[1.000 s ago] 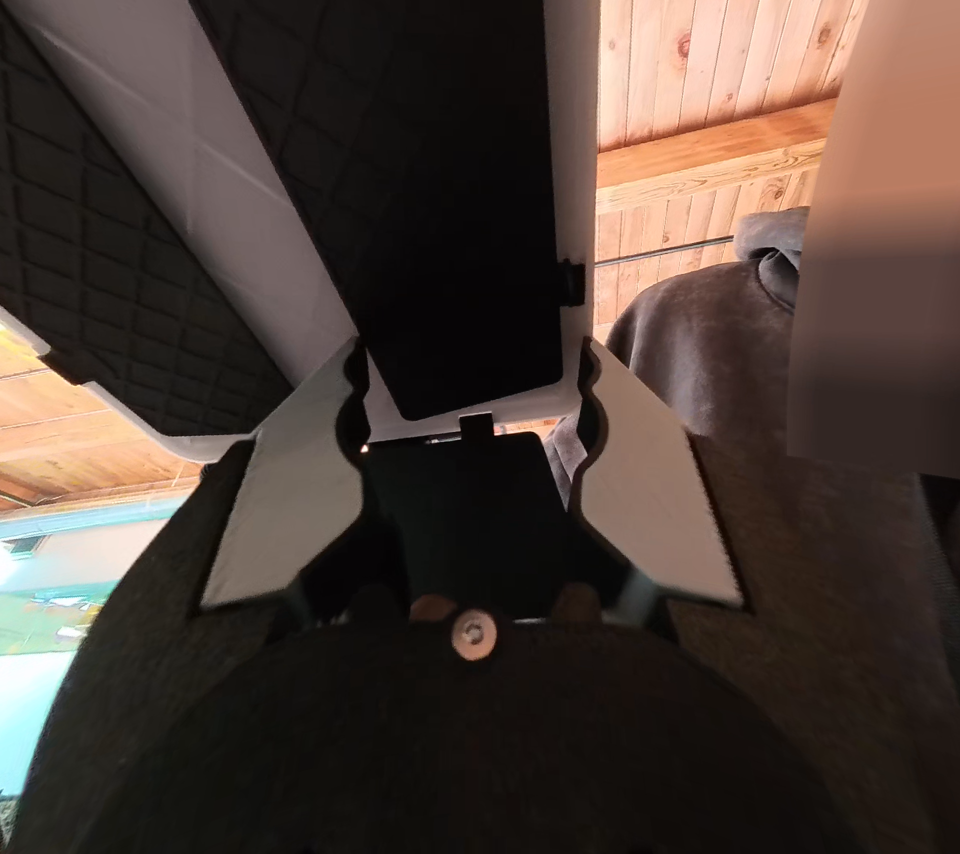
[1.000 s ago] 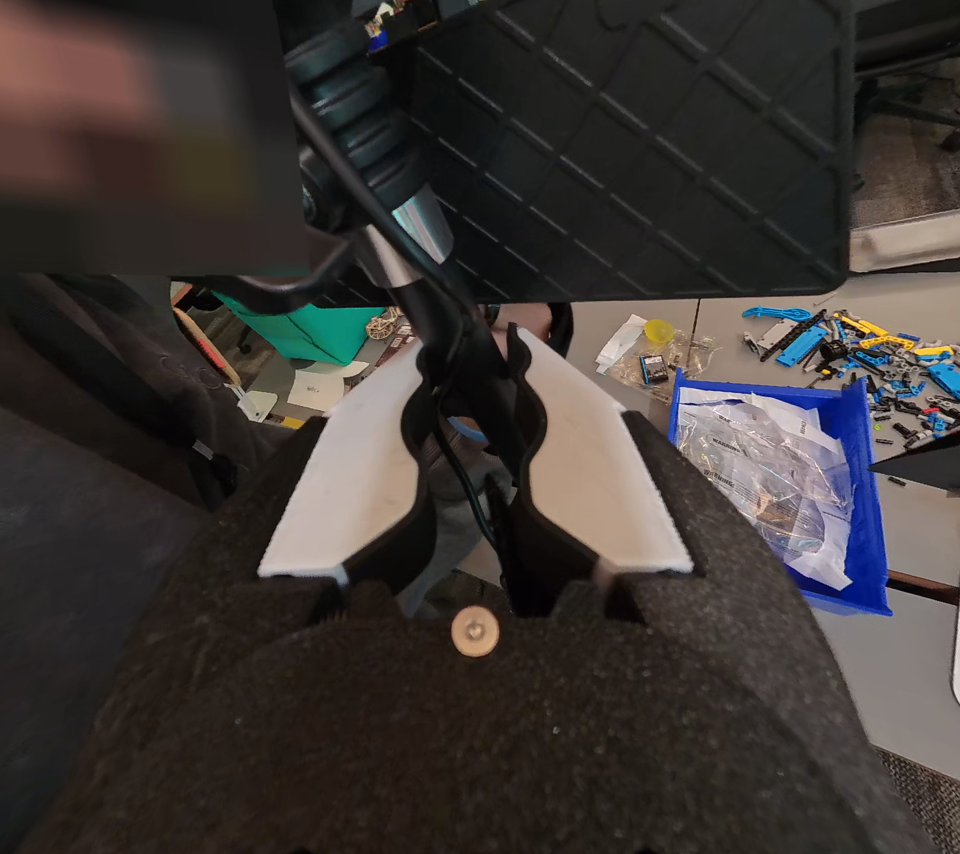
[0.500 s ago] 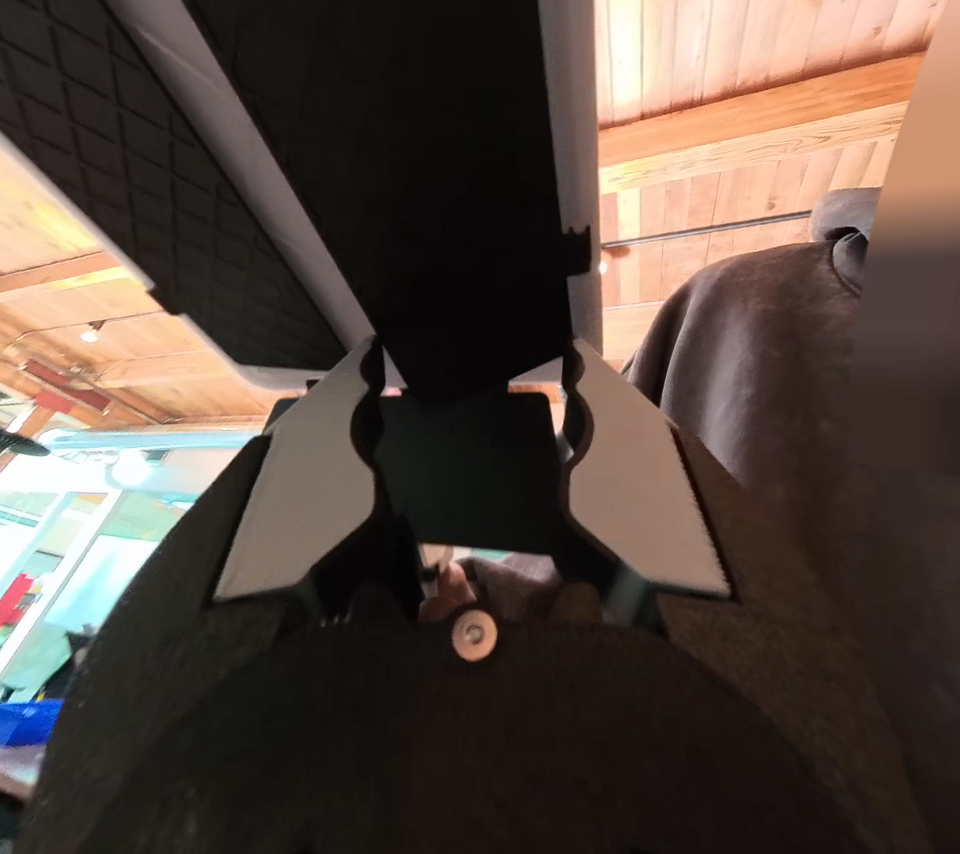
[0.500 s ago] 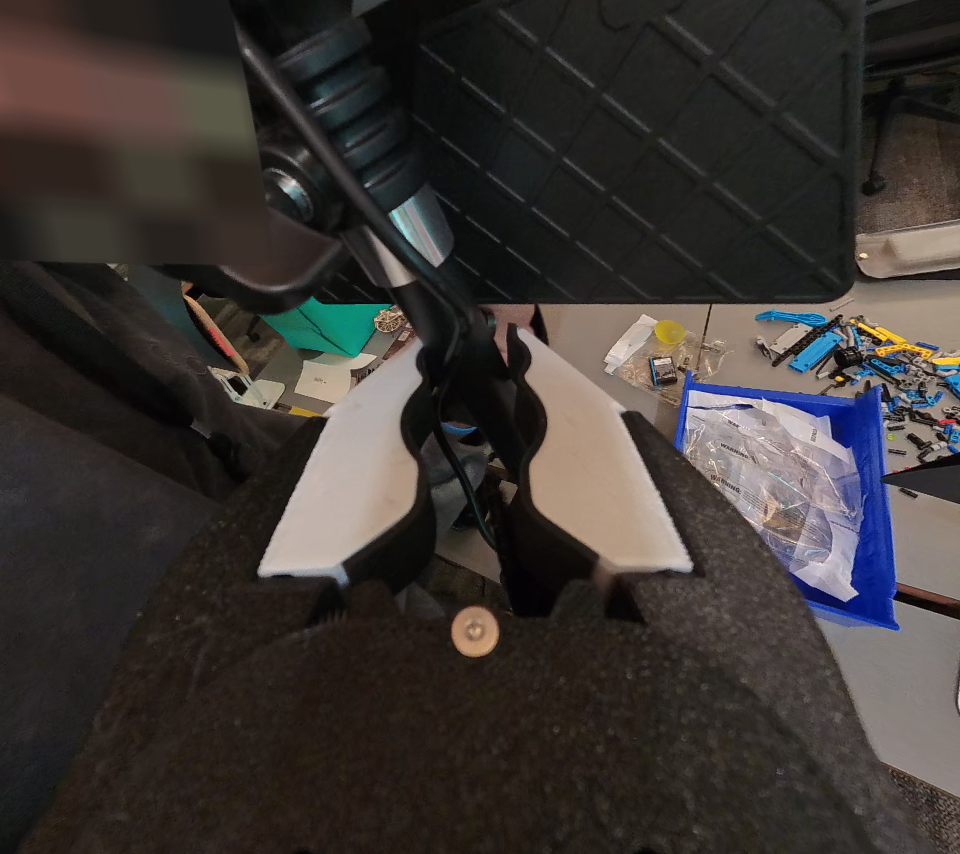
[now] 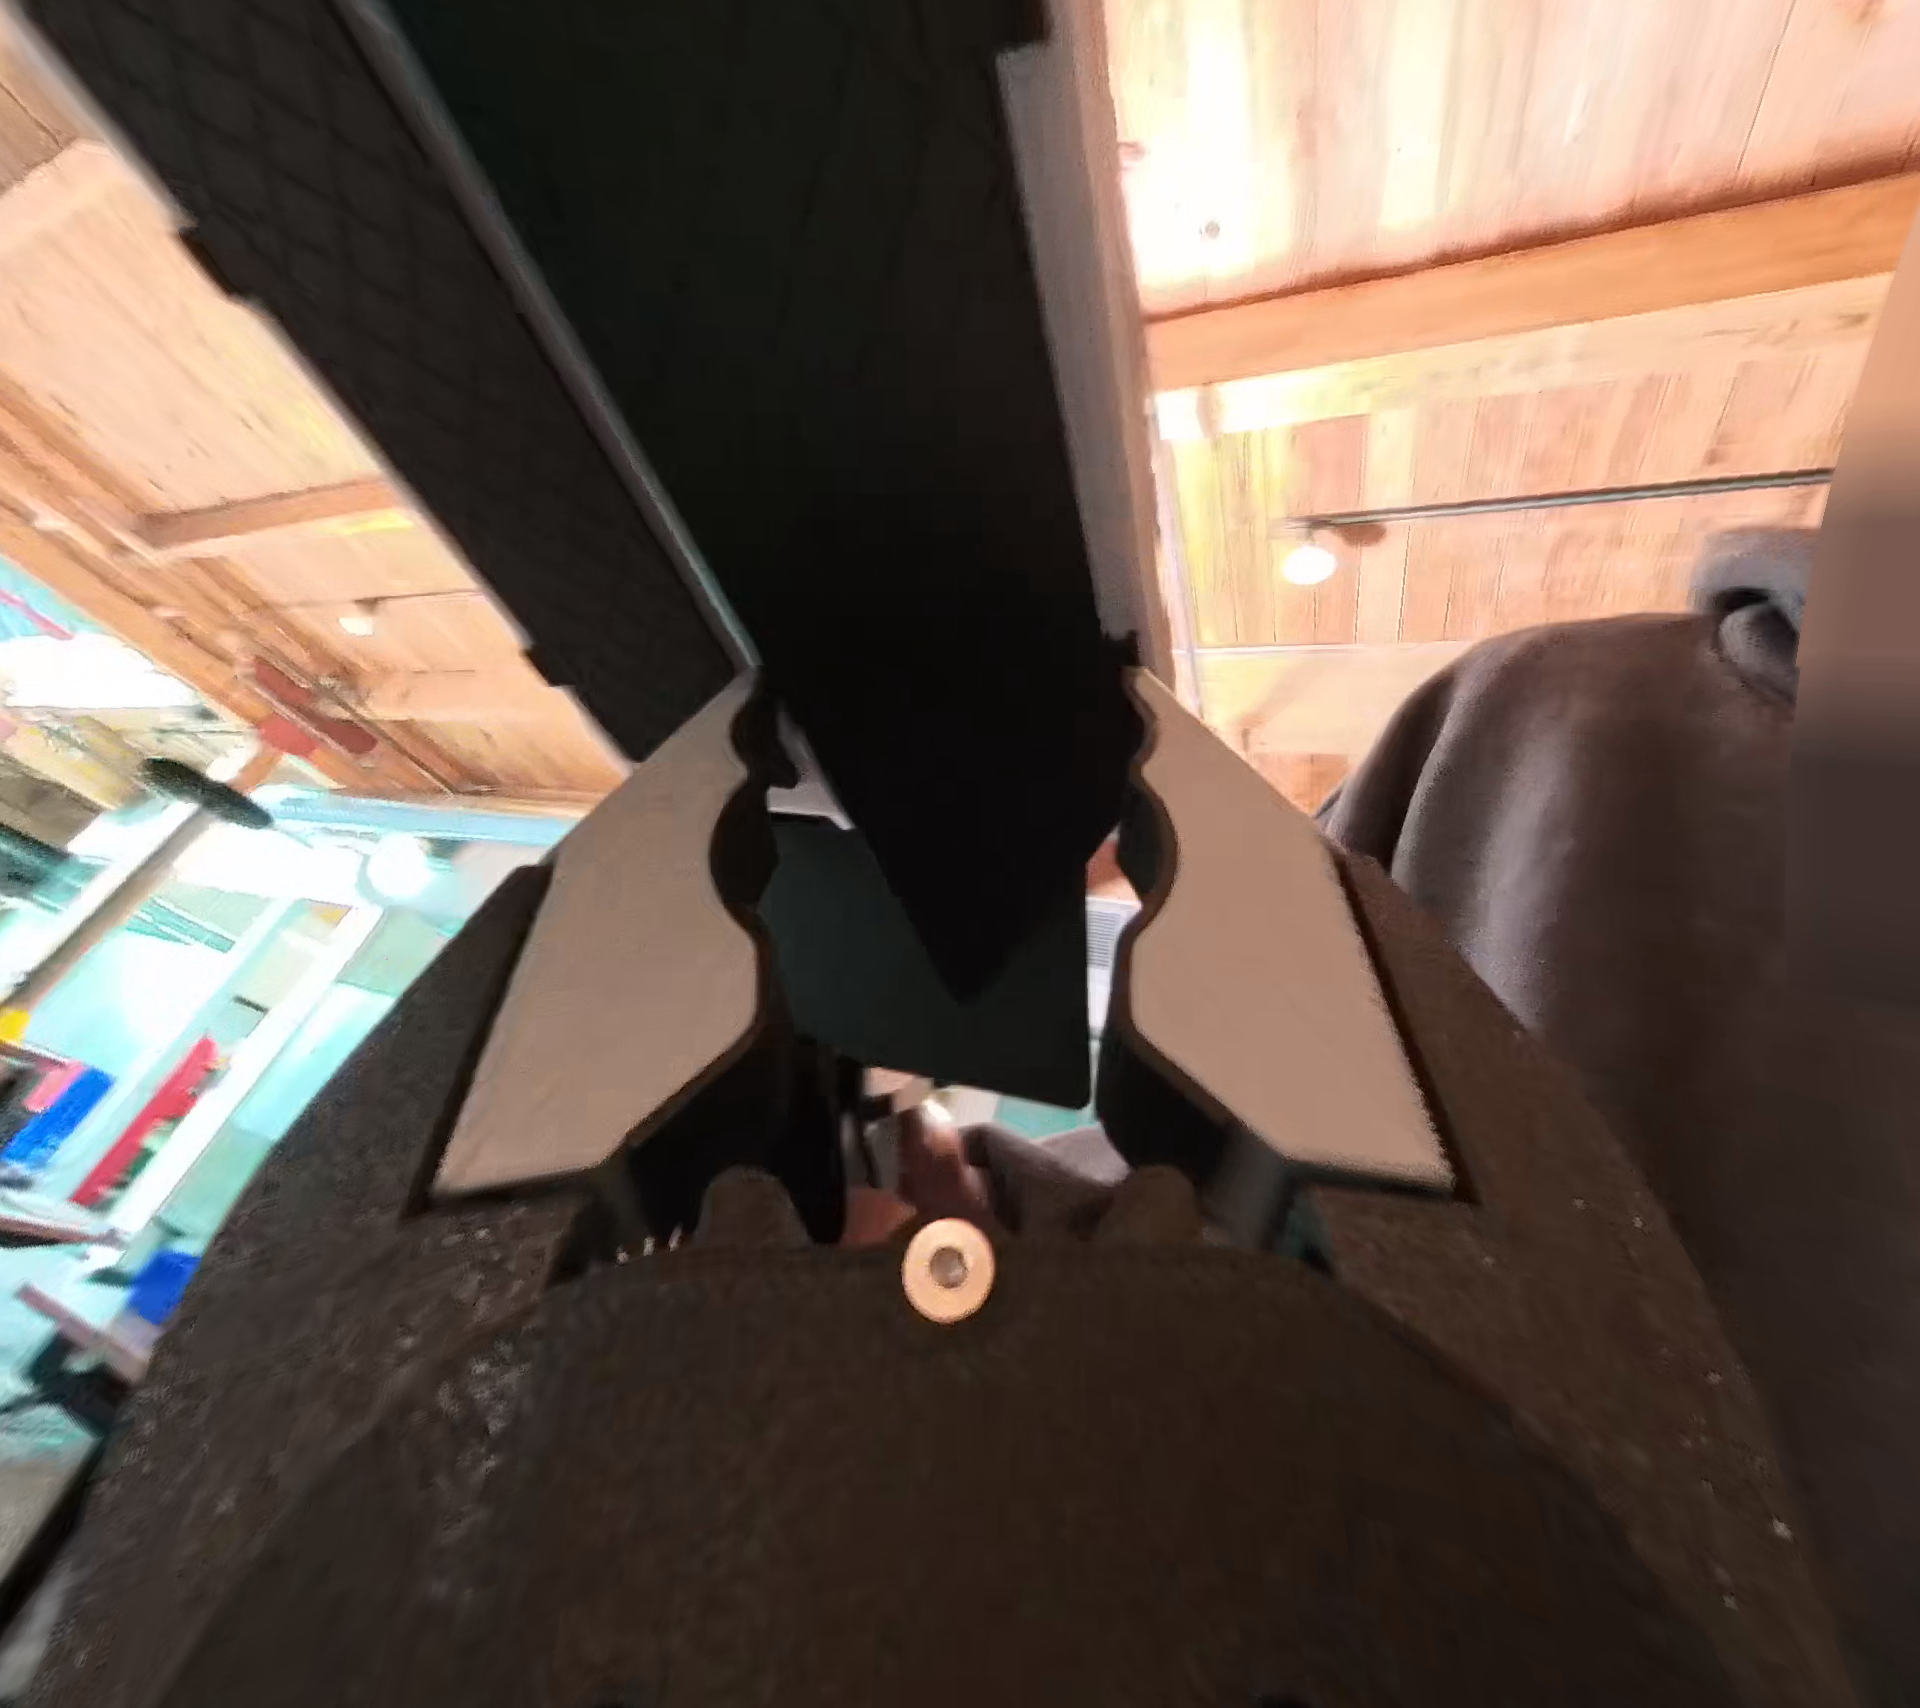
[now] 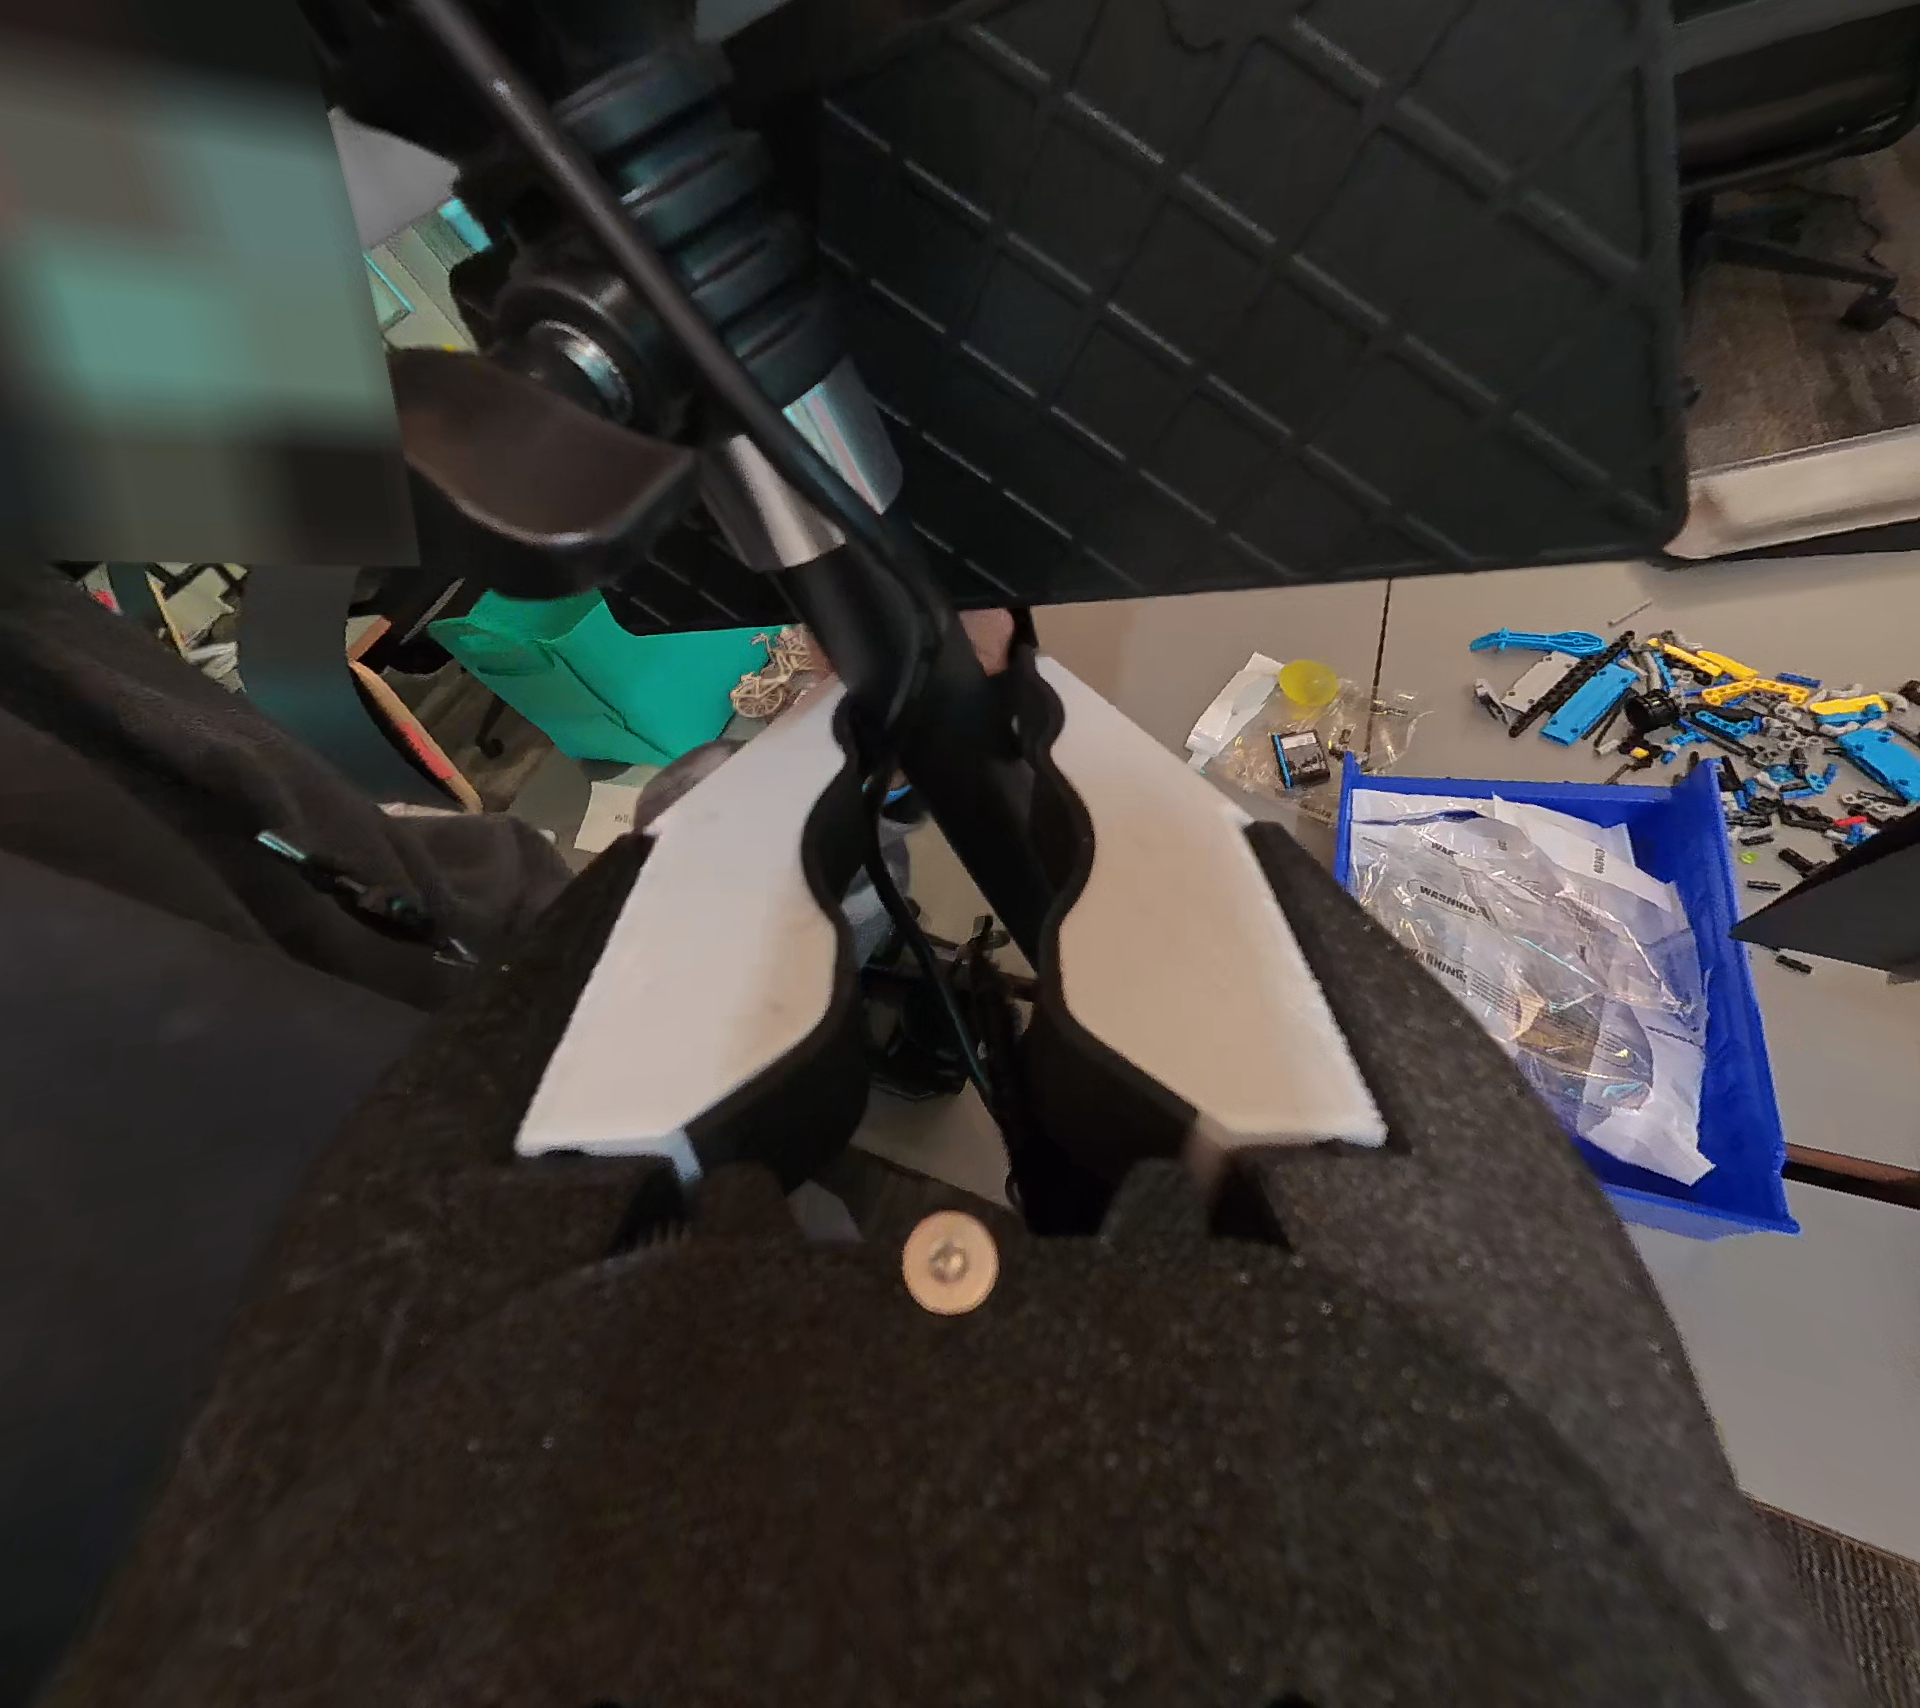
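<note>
Between the wide-apart fingers of the left hand-held gripper (image 5: 943, 811) sits the corner of a black panel (image 5: 727, 224). The right hand-held gripper (image 6: 940, 765) is clamped on a black rod (image 6: 971, 775), above the desk (image 6: 1143, 661) with a blue bin (image 6: 1714, 983).

Left wrist view: faces up at wooden ceiling (image 5: 1507, 48). Right wrist view: faces down at bench (image 6: 1195, 650). Shared: close black ribbed panel (image 6: 1299, 204).

Above us we see a pale wood-plank ceiling (image 5: 1507, 48) with a crossbeam (image 5: 1507, 297) and small lamps (image 5: 1307, 562). Below, a grey table (image 6: 1195, 650) stands over carpeted floor (image 6: 1808, 370).
</note>
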Action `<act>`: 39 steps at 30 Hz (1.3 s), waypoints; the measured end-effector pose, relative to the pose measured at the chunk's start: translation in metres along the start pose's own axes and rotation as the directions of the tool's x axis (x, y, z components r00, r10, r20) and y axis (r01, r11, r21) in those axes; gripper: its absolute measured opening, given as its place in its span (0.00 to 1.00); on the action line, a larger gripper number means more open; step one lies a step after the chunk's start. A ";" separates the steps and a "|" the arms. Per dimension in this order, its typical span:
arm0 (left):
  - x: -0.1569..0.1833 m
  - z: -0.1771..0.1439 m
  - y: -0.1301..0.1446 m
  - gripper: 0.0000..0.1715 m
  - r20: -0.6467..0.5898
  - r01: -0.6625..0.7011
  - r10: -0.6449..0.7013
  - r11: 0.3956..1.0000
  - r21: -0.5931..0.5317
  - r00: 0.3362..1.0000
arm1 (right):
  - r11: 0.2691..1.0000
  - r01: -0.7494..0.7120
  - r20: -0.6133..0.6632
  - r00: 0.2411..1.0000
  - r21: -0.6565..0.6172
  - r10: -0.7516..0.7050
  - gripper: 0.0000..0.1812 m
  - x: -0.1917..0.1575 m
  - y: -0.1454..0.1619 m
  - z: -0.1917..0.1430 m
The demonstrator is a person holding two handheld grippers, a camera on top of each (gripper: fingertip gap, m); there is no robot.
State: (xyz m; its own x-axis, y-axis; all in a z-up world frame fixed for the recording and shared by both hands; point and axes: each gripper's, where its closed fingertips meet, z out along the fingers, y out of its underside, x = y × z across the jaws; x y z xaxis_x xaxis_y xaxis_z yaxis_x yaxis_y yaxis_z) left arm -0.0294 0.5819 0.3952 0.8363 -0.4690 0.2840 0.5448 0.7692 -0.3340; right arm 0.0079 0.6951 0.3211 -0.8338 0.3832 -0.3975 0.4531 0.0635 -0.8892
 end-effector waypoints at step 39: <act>0.063 -0.016 -0.012 0.06 0.739 0.000 0.172 0.974 -0.227 0.651 | 0.834 0.247 0.136 0.925 0.494 -0.355 0.27 0.109 -0.083 -0.039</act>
State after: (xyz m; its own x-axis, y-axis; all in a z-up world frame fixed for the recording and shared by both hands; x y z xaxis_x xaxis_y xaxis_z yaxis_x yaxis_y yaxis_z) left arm 0.0177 0.5362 0.4024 0.5923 0.1478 0.7921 0.5449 0.6507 -0.5288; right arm -0.1085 0.7680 0.3608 -0.9749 0.2064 -0.0832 0.0161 -0.3074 -0.9514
